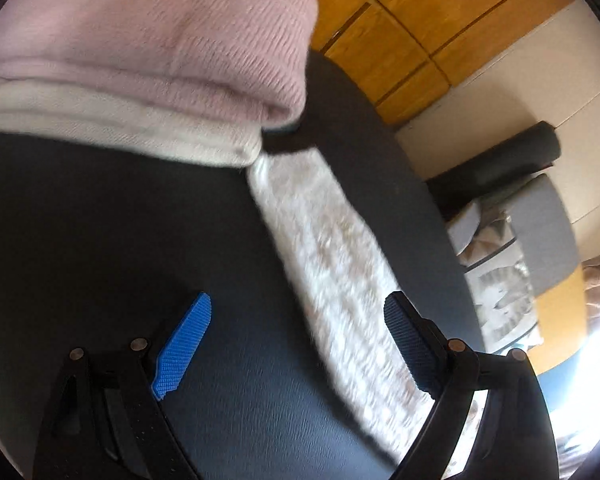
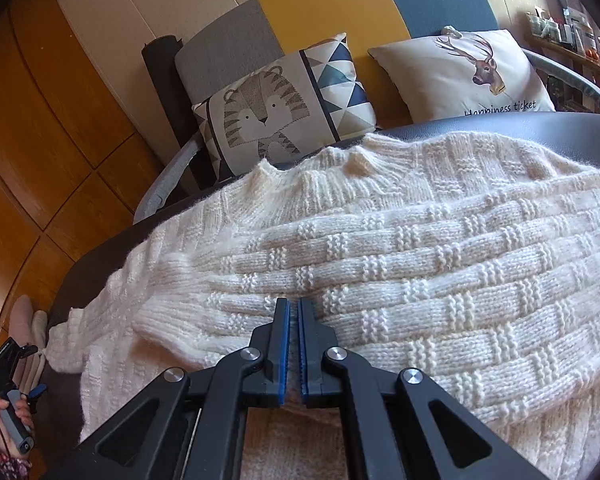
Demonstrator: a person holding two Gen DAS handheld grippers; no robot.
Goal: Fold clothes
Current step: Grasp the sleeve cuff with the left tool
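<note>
Now the right gripper [image 2: 294,320] is clenched on the cream sweater [image 2: 400,248] spread across the table [image 2: 500,124]; the left gripper [image 1: 300,336] hangs released. A one-sided pull could skew the fold.

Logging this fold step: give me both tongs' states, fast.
Left tongs: open, holding nothing, above the dark table.
Right tongs: closed, pinching a fold of the cream knit sweater.
</note>
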